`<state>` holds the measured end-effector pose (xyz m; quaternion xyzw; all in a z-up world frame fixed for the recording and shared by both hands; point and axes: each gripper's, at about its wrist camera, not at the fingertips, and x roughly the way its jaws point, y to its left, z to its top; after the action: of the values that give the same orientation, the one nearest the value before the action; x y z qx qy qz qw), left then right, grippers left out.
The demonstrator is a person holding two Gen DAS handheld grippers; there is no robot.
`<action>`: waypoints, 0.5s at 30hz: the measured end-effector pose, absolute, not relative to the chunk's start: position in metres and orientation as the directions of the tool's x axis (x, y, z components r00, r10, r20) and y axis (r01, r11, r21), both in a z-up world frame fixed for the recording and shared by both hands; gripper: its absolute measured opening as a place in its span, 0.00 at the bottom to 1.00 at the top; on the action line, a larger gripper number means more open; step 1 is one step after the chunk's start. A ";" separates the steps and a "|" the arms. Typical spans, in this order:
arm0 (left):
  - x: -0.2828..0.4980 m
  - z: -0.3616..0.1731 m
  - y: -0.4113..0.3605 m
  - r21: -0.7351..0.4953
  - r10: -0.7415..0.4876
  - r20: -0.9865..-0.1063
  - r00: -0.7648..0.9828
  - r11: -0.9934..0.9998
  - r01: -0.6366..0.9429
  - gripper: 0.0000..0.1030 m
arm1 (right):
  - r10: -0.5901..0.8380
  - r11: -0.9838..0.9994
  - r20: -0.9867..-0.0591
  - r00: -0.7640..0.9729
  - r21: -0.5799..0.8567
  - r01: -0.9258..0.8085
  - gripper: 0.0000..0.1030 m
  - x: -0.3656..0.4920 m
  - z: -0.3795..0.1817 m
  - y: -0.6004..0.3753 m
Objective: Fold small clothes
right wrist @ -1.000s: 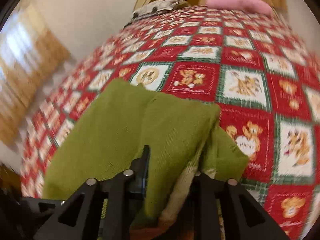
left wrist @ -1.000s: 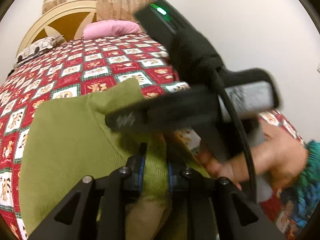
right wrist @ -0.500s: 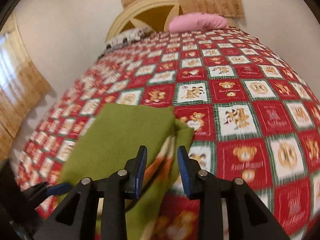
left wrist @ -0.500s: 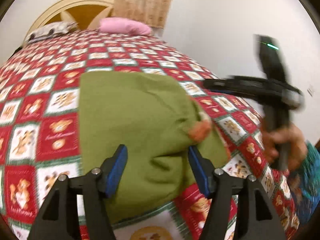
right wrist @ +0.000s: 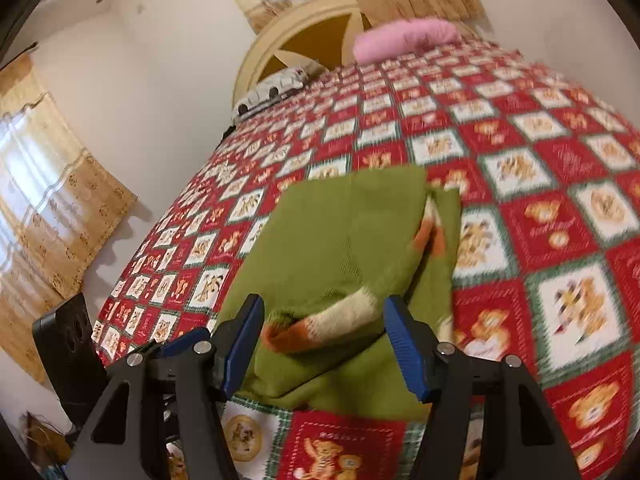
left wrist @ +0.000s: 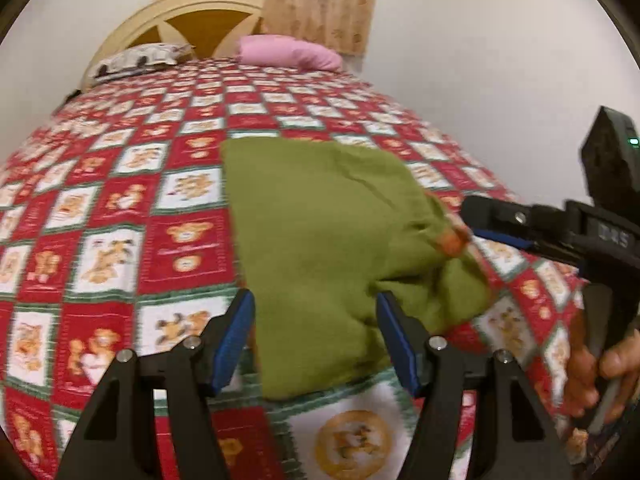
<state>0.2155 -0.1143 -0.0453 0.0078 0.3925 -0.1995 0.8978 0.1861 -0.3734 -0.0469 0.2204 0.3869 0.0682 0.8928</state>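
A small green knitted garment (left wrist: pixel 320 232) lies folded flat on the bed, with an orange and cream striped cuff (left wrist: pixel 450 242) showing at its right edge. My left gripper (left wrist: pixel 316 340) is open and empty just above its near edge. In the right wrist view the same garment (right wrist: pixel 340 240) lies ahead, its striped cuff (right wrist: pixel 340 320) between my open, empty right gripper (right wrist: pixel 324 344) fingers. The right gripper also shows in the left wrist view (left wrist: pixel 500 226), held by a hand to the garment's right.
The bed has a red, white and green teddy-bear quilt (left wrist: pixel 120 220). A pink pillow (left wrist: pixel 288 52) and a patterned pillow (left wrist: pixel 136 60) lie by the cream headboard (left wrist: pixel 200 8). A white wall (left wrist: pixel 480 60) runs along the bed's right side. Curtains (right wrist: pixel 40 200) hang left.
Both grippers were shut on the green garment a second ago. They have opened, let it go and drawn back. The garment now lies folded on the quilt.
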 end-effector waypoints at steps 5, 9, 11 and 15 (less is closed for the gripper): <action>0.221 -0.049 -0.111 -0.020 -0.213 -0.723 0.657 0.957 0.289 0.64 | 0.296 0.881 -0.684 0.667 0.465 0.086 0.61 0.196 -0.063 -0.367; 0.224 -0.052 -0.108 0.021 -0.165 -0.725 0.669 0.965 0.260 0.64 | 0.273 0.897 -0.703 0.657 0.432 0.089 0.62 0.201 -0.066 -0.362; 0.226 -0.054 -0.109 0.039 -0.144 -0.727 0.672 0.968 0.248 0.66 | 0.256 0.912 -0.724 0.641 0.401 0.088 0.63 0.203 -0.067 -0.356; 0.227 -0.055 -0.111 0.077 -0.109 -0.718 0.688 0.969 0.233 0.74 | 0.231 0.931 -0.735 0.637 0.356 0.074 0.63 0.200 -0.066 -0.349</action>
<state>0.2269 -0.1108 -0.0551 0.0811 0.3838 -0.0935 0.9151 0.2004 -0.3486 -0.0656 0.1799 0.4236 0.0442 0.8867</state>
